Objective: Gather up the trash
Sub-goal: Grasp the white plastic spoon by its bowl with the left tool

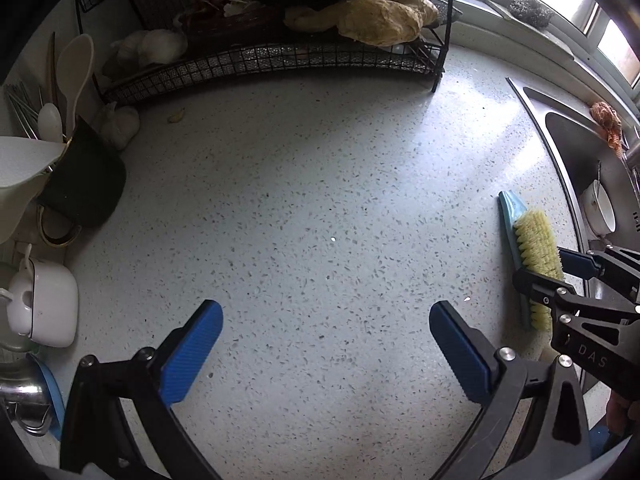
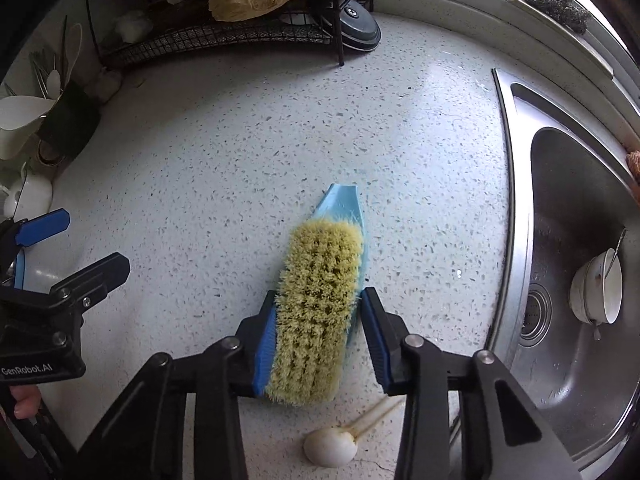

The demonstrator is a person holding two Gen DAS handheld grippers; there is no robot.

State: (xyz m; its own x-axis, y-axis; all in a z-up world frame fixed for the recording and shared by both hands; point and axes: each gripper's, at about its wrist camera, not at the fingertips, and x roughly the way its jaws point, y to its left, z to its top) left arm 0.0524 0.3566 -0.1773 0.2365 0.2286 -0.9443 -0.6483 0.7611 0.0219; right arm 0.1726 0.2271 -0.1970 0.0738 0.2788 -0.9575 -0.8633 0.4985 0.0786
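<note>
Speckled white stone forms the surface [image 1: 304, 184] that fills both views. In the right wrist view, a scrubbing brush with yellow bristles and a light blue plastic back [image 2: 320, 300] lies bristles-up at the lower centre of the frame, its pointed blue end aimed toward the upper right. The right tongs [image 2: 320, 340] straddle the brush's near half: the left blue pad lies against the bristles, while the right pad stands just beside the blue edge, and I cannot tell whether it touches. No earlier view shows how they arrived. Just below the brush, at the bottom of the frame, rests a small white bulb with pale stalks [image 2: 330, 446]. A stainless steel sink [image 2: 516, 200] curves down the right side, with a white cup [image 2: 598, 296] inside it.

In the left wrist view, the left tongs [image 1: 326, 354] stand wide apart at the bottom of the frame above bare surface, with nothing between the blue pads. The brush appears at the right edge, with the right tongs over it. A black wire rack [image 1: 280, 60] runs along the top, holding a crumpled yellowish cloth [image 1: 380, 16].
</note>
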